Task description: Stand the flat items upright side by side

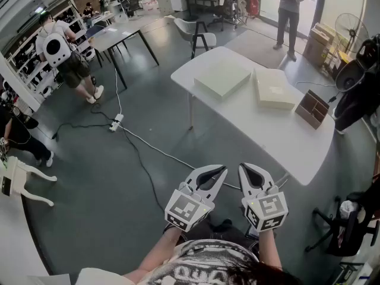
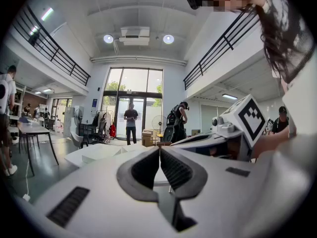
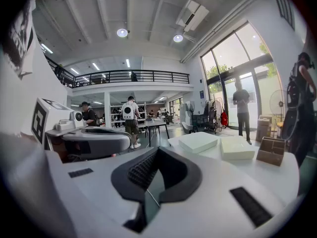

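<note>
The long white rectangular surface (image 1: 279, 144) stands well ahead across open grey floor. Both task things lie flat on it, a little apart: a white flat square box (image 1: 222, 78) toward its far-left corner, and a cream flat square box (image 1: 274, 89) to the right of that. Neither is upright, so the job looks unstarted and this is the approach. The left claw (image 1: 221, 171) and right claw (image 1: 244, 168) are pressed together with nothing between them, held side by side before the person's body. The next move calls for walking up, spreading a claw and taking one box by an edge to tip it up.

A black wheeled chair (image 1: 347, 227) stands off the near-right end. A brown wooden divided holder (image 1: 313, 108) sits near the cream box and may crowd the row. A thin black cable (image 1: 142, 159) snakes over the floor on the way
</note>
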Demonstrator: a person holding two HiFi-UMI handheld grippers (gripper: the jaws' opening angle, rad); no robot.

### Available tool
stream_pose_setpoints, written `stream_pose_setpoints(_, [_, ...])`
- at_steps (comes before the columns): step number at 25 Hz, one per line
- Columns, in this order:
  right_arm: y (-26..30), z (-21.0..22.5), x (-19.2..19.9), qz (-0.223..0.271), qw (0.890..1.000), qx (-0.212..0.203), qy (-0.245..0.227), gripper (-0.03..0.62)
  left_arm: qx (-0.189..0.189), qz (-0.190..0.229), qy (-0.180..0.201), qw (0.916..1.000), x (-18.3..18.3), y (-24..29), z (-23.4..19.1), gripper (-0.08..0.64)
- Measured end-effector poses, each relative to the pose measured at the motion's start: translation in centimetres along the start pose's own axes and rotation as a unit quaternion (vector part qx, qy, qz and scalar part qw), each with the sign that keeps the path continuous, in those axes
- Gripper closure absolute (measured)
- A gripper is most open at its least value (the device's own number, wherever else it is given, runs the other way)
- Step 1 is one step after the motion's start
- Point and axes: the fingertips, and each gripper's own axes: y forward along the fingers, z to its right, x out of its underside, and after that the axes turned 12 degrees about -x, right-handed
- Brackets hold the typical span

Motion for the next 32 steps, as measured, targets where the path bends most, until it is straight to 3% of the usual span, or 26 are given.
stream_pose_setpoints(20, [4.7, 1.0, -0.1, -0.011, 0.999, 0.032, -0.022, 0.592, -0.010, -0.004, -0.016, 0.9998, 1.3, 0.9, -6.8, 0.545])
stream_pose_setpoints(32, [9.4, 8.8, 0.6, -0.020, 0.999, 0.024, 0.006, 0.592, -0.011, -0.032, -0.016, 0.9993, 2.7, 8.9, -9.8, 0.544])
